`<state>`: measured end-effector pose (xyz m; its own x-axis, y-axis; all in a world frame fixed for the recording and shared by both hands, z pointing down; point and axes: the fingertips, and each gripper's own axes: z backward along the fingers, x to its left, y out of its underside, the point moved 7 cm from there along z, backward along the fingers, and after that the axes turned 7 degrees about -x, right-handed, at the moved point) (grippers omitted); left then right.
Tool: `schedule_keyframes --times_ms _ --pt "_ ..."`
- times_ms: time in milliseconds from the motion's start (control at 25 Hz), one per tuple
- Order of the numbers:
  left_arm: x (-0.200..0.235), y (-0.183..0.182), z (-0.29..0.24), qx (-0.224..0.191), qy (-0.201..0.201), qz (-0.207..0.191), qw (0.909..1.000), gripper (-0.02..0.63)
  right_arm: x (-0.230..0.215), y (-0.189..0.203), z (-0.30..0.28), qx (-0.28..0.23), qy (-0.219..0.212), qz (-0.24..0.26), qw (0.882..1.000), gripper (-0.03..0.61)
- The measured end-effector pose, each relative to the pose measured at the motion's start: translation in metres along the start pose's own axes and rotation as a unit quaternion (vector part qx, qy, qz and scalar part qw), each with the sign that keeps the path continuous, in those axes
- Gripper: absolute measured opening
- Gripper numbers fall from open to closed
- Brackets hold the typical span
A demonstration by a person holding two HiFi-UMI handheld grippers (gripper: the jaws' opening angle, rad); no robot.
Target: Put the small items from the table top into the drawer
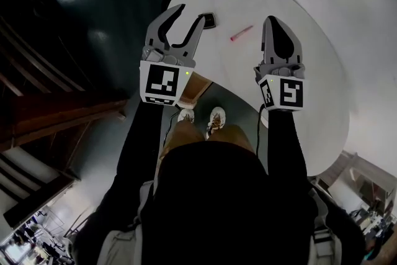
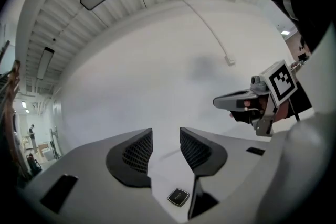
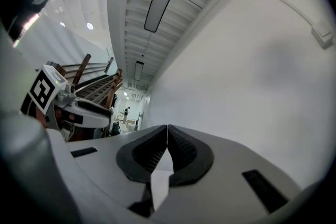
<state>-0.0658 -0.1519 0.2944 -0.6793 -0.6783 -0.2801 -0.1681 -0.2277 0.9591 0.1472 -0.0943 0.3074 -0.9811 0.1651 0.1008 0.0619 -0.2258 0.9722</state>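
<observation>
Because nothing is gripped on either side, both grippers look poised for a first pick rather than a carry. They are held side by side above the counter [image 1: 310, 22], with the pen [image 1: 242, 33] lying between them. Left of the pen, the left gripper [image 1: 190, 14] points out over the counter's edge, its jaws about half apart and empty. That gap suits a small flat thing, and I judge it is set for the tile [image 1: 209, 20]. Below and left of the pen, a brown patch [image 1: 196, 86] shows under the counter's rim; it may be the drawer, but I cannot tell. The tile, dark and square, lies flat just left of the pen. The left gripper view shows it low in the gap, under the jaws, with no pad pressing it. The pinkish pen lies slanted and untouched. Right of the pen, the right gripper [image 1: 273, 23] hovers with its jaws closed pad to pad on nothing, so it must open before taking anything.
</observation>
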Motion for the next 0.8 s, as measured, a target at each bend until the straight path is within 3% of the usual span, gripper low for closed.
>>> schedule_keyframes --times_ms 120,240,360,480,680,800 --pt "-0.001 0.035 -0.026 0.043 0.067 0.004 0.9968 0.180 -0.005 0.008 0.000 0.013 0.010 -0.002 1.000 0.028" --pt "-0.009 0.086 -0.057 0.126 0.171 -0.006 0.9771 0.236 -0.013 0.017 0.007 0.030 0.029 -0.002 0.999 0.028" --pt "-0.016 0.142 -0.082 0.206 0.273 -0.039 0.9388 0.275 -0.015 0.025 0.021 0.054 0.049 0.001 0.997 0.028" --pt "-0.017 0.192 -0.104 0.271 0.357 -0.087 0.8897 0.292 -0.015 0.028 0.038 0.072 0.063 0.008 0.995 0.028" --pt "-0.018 0.261 -0.128 0.359 0.436 -0.117 0.8166 0.335 -0.020 0.036 0.067 0.106 0.093 0.019 0.990 0.028" --pt "-0.028 0.292 -0.129 0.397 0.468 -0.100 0.7828 0.345 -0.023 0.036 0.083 0.119 0.111 0.022 0.986 0.028"
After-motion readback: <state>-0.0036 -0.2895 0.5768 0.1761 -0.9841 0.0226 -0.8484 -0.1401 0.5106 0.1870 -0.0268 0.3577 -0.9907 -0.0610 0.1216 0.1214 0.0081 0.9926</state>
